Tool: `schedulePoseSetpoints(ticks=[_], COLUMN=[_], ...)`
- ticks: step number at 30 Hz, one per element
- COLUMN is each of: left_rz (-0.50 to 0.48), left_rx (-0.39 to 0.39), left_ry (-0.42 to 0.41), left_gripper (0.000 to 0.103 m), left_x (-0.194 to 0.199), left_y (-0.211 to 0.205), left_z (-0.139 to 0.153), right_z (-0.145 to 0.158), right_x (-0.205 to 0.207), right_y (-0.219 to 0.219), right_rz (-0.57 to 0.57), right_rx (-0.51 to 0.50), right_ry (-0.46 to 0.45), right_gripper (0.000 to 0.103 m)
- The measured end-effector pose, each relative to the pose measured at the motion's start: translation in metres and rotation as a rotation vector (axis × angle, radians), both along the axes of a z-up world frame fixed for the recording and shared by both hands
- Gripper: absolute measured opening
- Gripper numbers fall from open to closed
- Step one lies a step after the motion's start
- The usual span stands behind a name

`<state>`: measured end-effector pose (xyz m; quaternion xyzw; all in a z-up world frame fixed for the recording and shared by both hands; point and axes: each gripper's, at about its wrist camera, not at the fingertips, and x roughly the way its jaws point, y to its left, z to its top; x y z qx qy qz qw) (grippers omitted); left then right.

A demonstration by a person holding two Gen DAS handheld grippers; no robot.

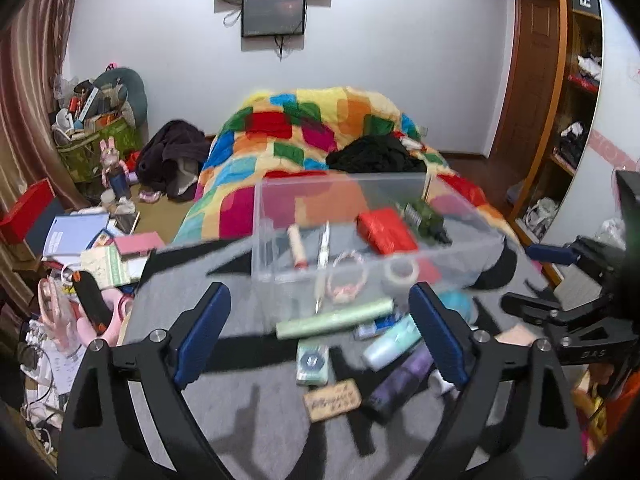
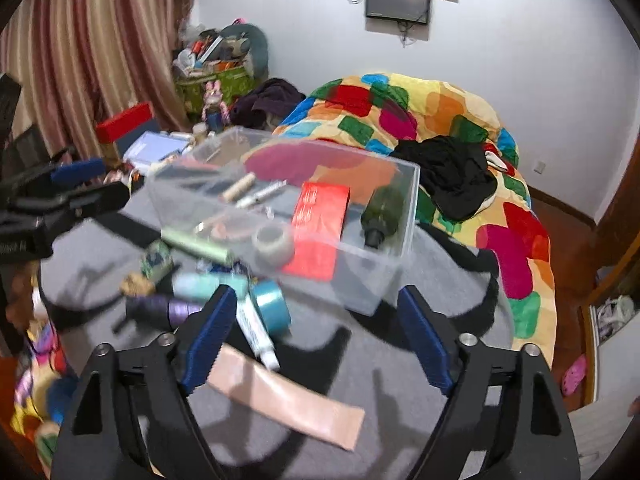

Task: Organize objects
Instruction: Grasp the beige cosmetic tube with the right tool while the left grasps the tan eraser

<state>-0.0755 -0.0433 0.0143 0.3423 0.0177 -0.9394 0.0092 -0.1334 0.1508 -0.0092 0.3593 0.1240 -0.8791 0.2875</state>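
Observation:
A clear plastic bin [image 1: 280,216] [image 2: 400,200] sits on a grey cloth [image 1: 240,412] [image 2: 384,364]. It holds a red box [image 1: 386,230] [image 2: 320,216], a dark green bottle [image 1: 426,220] [image 2: 382,210], a tape roll [image 1: 400,272] [image 2: 274,244] and small items. In front lie a pale green tube [image 1: 334,318] [image 2: 198,246], a purple bottle [image 1: 400,380] [image 2: 162,308], a blue tape roll [image 2: 272,306], a white tube [image 2: 256,332] and a pink strip [image 2: 286,396]. My left gripper [image 1: 320,332] is open above these. My right gripper [image 2: 316,336] is open over the white tube and strip.
A colourful quilt [image 1: 304,128] [image 2: 420,108] with black clothes [image 1: 376,156] lies behind the bin. Books and clutter [image 1: 92,248] crowd the left floor. A wooden shelf [image 1: 576,92] stands at the right. The right gripper shows in the left view [image 1: 552,312].

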Motion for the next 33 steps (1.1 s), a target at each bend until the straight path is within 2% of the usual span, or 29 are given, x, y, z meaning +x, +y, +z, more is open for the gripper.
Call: schedulePoseSetpoints(ticks=[10, 14, 17, 19, 25, 28, 31, 33], left_rz=[-0.008, -0.010, -0.025, -0.033, -0.030, -0.027, -0.030, -0.025], left_rx=[0.023, 0.035, 0.006, -0.009, 0.003, -0.001, -0.007, -0.009], left_ry=[-0.171, -0.223, -0.224, -0.224, -0.215, -0.211, -0.206, -0.199], left_gripper=[0.091, 0.091, 0.091, 0.092, 0.092, 0.091, 0.089, 0.082], left_x=[0.017, 0.021, 0.026, 0.026, 0.021, 0.020, 0.018, 0.016], left_y=[-0.017, -0.023, -0.020, -0.016, -0.008, -0.001, 0.005, 0.008], left_z=[-0.061, -0.078, -0.082, -0.083, -0.083, -0.083, -0.083, -0.082], right_z=[-0.041, -0.052, -0.058, -0.058, -0.052, -0.050, -0.048, -0.047], right_x=[0.017, 0.015, 0.011, 0.011, 0.027, 0.036, 0.042, 0.042], right_y=[0.002, -0.006, -0.008, -0.007, -0.002, 0.004, 0.007, 0.005], right_rz=[0.189, 0.216, 0.207, 0.210, 0.222, 0.235, 0.244, 0.247], right_rx=[0.055, 0.096, 0.091, 0.074, 0.097, 0.111, 0.121, 0.124], right_ry=[-0.121, -0.149, -0.186, -0.208, -0.199, -0.205, -0.206, -0.203], right_gripper=[0.082, 0.082, 0.080, 0.066, 0.039, 0.033, 0.033, 0.034])
